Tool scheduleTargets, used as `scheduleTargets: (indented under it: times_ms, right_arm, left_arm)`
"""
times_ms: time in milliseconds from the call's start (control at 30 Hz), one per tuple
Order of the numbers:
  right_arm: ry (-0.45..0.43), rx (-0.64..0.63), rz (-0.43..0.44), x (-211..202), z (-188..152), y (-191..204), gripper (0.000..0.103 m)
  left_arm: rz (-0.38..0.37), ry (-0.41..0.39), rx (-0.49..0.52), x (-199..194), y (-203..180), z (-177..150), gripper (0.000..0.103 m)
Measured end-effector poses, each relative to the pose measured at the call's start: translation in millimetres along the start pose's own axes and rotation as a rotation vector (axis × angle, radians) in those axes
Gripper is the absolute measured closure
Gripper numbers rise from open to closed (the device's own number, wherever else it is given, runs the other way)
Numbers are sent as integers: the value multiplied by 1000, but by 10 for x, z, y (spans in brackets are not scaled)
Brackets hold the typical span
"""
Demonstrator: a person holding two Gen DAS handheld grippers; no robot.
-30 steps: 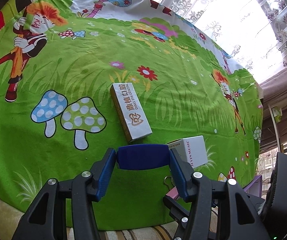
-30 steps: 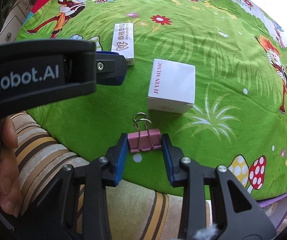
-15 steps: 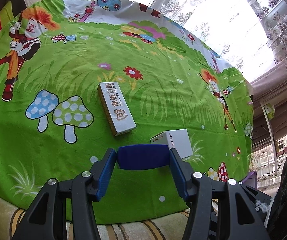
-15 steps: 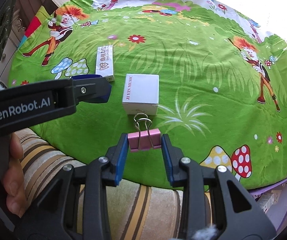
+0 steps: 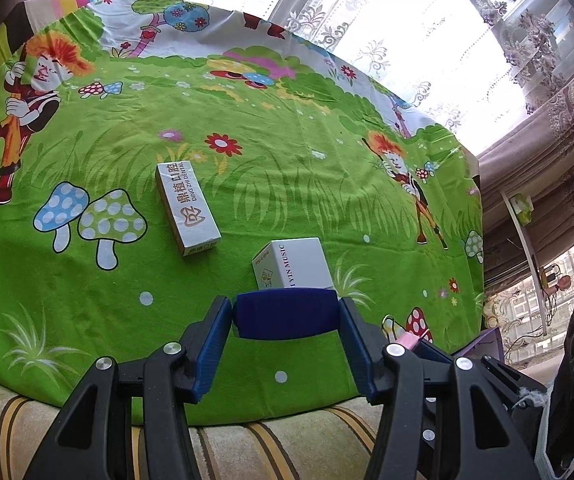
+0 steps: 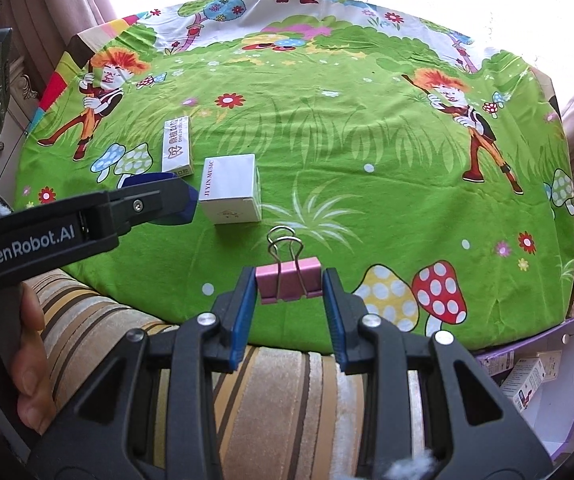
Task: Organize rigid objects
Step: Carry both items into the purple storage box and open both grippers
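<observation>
Change since earlier: both grippers are rising and pulling back toward the near edge, so more of the green cloth and both boxes are showing; the right wrist is rolling a little as it goes.
Pink binder clip [image 6: 289,280]: being carried clear of the cloth, pinched across its body by the right gripper [image 6: 289,286], wire handles pointing forward.
Right gripper fingers: pressing on the two sides of the clip, as close together as the clip allows.
Dark blue block [image 5: 287,314]: being held off the cloth between the pads of the left gripper [image 5: 287,320]; what kind of object it is I cannot tell.
Left gripper fingers: standing part-way apart, clamping the block from both sides.
White cube box [image 6: 231,190]: lying on the cloth near the front edge, lettered JI YIN MUSIC, untouched.
Long dental box [image 5: 187,208]: lying flat just beside the cube box, apart from it.
Purple bin [image 6: 543,372]: sitting below the right front corner of the table, already holding small boxes.
Green cartoon cloth [image 6: 367,160]: covering the table; striped upholstery lying in front of it.
Step in hand: judged to be the carry phase, both items lifted and travelling.
Next move: probably swinging the clip over the purple bin and lowering it before spreading the fingers; the two boxes are waiting to be sorted.
</observation>
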State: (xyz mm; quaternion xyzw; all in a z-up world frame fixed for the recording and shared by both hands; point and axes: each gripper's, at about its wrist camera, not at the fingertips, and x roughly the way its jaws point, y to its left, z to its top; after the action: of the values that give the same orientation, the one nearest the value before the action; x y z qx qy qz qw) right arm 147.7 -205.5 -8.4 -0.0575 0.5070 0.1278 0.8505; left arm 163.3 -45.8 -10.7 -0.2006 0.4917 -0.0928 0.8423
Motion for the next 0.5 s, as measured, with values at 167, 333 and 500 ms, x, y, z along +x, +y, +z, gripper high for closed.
scheduleTargets:
  times_ms: [167,333,500]
  right_arm:
    - [-24,30,-8,-154,-85,-129,66]
    - [-52,80,-12,-350,-200,-347,66]
    - [-73,127,-39,-536,-377,-610,66]
  left_arm:
    - [-29,4,16,-28,-132,-60,48]
    - [-63,14,51,-60,-330,-162,48]
    - [-108,30,100,-88,-594,-299,48]
